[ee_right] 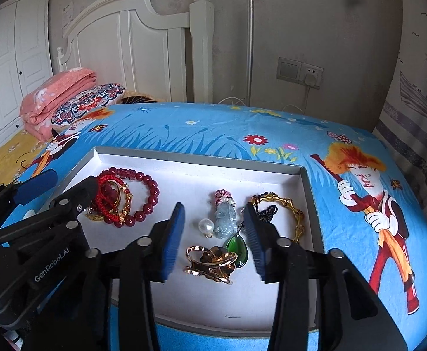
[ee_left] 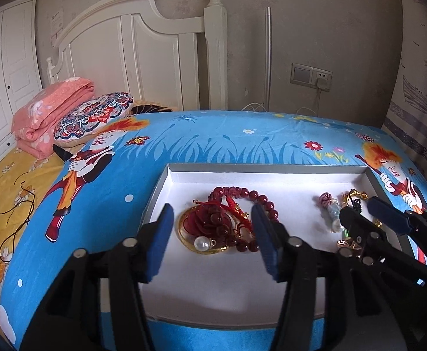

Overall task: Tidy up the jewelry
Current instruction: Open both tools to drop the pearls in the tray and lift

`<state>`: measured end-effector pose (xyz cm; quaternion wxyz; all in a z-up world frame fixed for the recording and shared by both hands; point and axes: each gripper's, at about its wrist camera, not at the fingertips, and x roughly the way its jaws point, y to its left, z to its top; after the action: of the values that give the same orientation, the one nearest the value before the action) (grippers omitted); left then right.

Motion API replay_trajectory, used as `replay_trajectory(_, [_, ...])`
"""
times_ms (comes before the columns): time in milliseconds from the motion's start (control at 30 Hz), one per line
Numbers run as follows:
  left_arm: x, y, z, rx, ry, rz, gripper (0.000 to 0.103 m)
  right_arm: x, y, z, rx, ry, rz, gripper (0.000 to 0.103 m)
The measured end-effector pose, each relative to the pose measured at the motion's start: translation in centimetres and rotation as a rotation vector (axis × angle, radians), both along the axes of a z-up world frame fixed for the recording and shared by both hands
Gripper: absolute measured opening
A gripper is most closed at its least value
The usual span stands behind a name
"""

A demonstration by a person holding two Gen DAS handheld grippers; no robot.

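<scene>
both grippers sit closest to my cameras. my left gripper (ee_left: 213, 235) stands wide, jaws apart and gripping nothing, hovering over the red bead bracelet (ee_left: 254, 201) and the tangle of red cord and gold ring (ee_left: 210, 228) in the left part of the white tray (ee_left: 271, 171). my right gripper (ee_right: 213, 239) is also wide and holds nothing; between its blue pads lie a pearl (ee_right: 206, 225), a pale jade pendant (ee_right: 225, 222), a green teardrop stone (ee_right: 236, 248) and a gold flower brooch (ee_right: 213, 260). a gold bamboo bangle (ee_right: 289, 207) lies just right of it, near the tray's right wall. on the left gripper's arm in the right view i read "genrobot.ai" (ee_right: 51, 264). the tray rests on a blue cartoon cloth (ee_right: 345, 219), with bare white floor along its near edge and open cloth behind it.
</scene>
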<state>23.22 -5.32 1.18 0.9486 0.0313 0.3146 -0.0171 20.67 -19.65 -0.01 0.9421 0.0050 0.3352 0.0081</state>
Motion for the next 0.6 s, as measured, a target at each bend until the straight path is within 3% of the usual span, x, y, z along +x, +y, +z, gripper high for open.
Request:
replay_trajectory(167, [-0.5, 1.2, 0.4, -0.018, -0.015, 0.017, 0.091, -1.3, -0.6, 0.7, -0.008, -0.032, -0.026, 0.060])
replay_trajectory(233, [-1.1, 1.6, 0.9, -0.020, -0.034, 0.023, 0.097, -2.0, -0.9, 1.3, 0.007, -0.050, -0.039, 0.068])
replay_trajectory(600, [-5.6, 1.5, 3.2, 0.006, -0.115, -0.002, 0.098, -5.2, -1.9, 3.8, 0.006, -0.072, -0.072, 0.084])
